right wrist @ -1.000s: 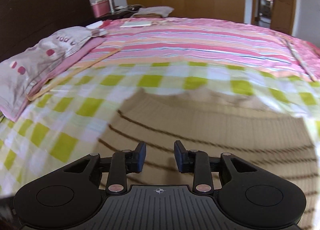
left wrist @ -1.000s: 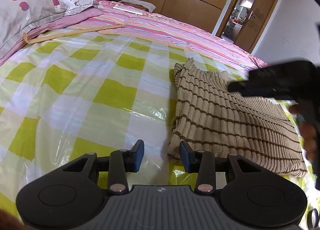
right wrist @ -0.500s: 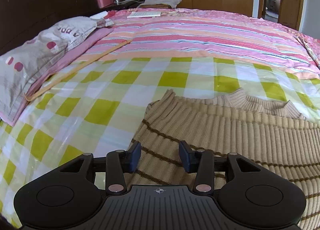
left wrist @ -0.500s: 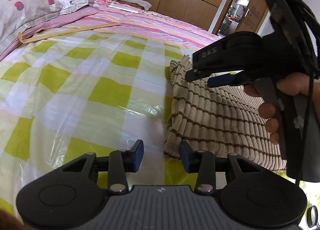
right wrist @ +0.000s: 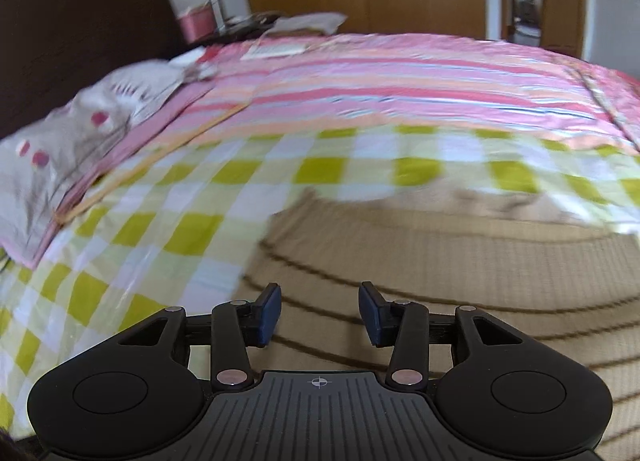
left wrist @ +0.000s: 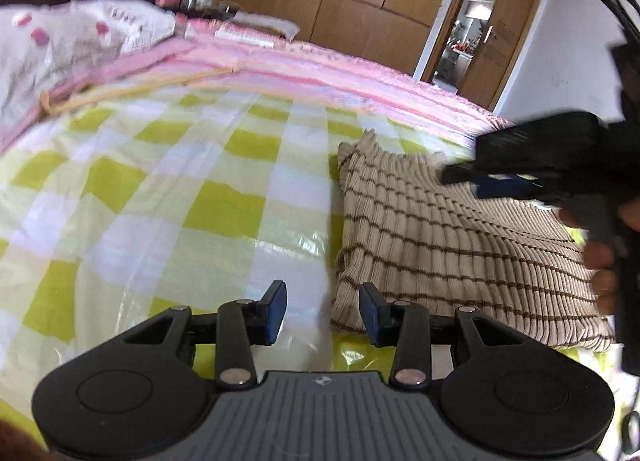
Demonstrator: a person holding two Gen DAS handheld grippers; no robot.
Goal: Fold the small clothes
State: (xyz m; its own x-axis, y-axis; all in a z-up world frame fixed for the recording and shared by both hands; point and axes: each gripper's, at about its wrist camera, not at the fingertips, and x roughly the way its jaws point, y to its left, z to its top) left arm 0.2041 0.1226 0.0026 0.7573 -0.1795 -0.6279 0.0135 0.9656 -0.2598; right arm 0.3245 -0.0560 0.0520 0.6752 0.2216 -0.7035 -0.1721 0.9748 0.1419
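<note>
A beige ribbed sweater with thin brown stripes (left wrist: 440,237) lies folded on the green-and-white checked plastic sheet (left wrist: 160,201) on the bed. My left gripper (left wrist: 322,313) is open and empty, low at the sweater's near left corner. My right gripper (right wrist: 319,313) is open and empty, hovering over the sweater (right wrist: 440,281). It also shows in the left wrist view (left wrist: 500,177) above the sweater's far right part, held by a hand.
A pink striped bedspread (right wrist: 400,93) covers the far half of the bed. A grey spotted pillow (right wrist: 72,133) lies at the left by the dark headboard (right wrist: 80,29). Wooden wardrobes (left wrist: 340,1) and an open door (left wrist: 472,41) stand behind.
My right gripper has moved lower and back over the sweater, and its jaws stand a little wider apart. The left gripper has stayed at the sweater's near corner.
</note>
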